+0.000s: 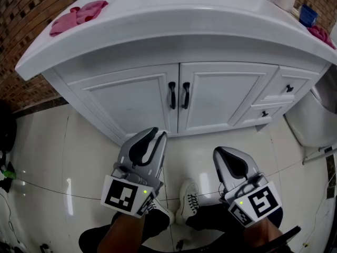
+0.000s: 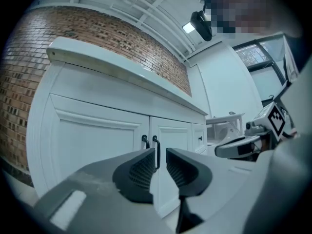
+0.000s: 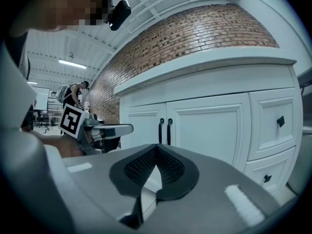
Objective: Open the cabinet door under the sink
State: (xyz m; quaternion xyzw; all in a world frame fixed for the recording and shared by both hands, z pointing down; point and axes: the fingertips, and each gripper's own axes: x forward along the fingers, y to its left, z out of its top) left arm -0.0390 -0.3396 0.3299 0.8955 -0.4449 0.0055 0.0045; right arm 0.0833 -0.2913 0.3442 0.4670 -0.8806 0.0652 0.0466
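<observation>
Shoes came first from where I stood: a pair of white lace-up shoes (image 1: 188, 198) on the glossy pale floor tiles (image 1: 68, 157), well short of the white vanity cabinet (image 1: 100, 75). Above them the person held two grey grippers roughly level, both aimed at the cabinet. The left gripper (image 1: 154, 136) had its ribbed black pads (image 2: 142, 172) standing apart with nothing between them. The right gripper (image 1: 218, 153) had its pads pressed together at the tips and was empty too. The left one sat nearer the cabinet, the right a little further back.

The cabinet's front carried two panelled white doors, the left door (image 1: 129, 101) and the right door (image 1: 221, 96), both shut and meeting at a middle seam. Beside that seam hung two black bar handles, the left handle (image 1: 171, 95) and the right handle (image 1: 185, 95). Each had its long axis upright, and the two were just apart. They lay straight ahead of the left gripper's fingers, well apart from them. Through that gripper's own camera the right handle lined up with the gap between the pads. I judged the parted pads would need to go forward and straddle one upright bar from either side.

To the right of the doors the cabinet held two small drawers (image 1: 284, 86), each with one black knob. On the cabinet's white countertop (image 1: 158, 30) lay two pink cloths (image 1: 79, 13), one toward each end.
</observation>
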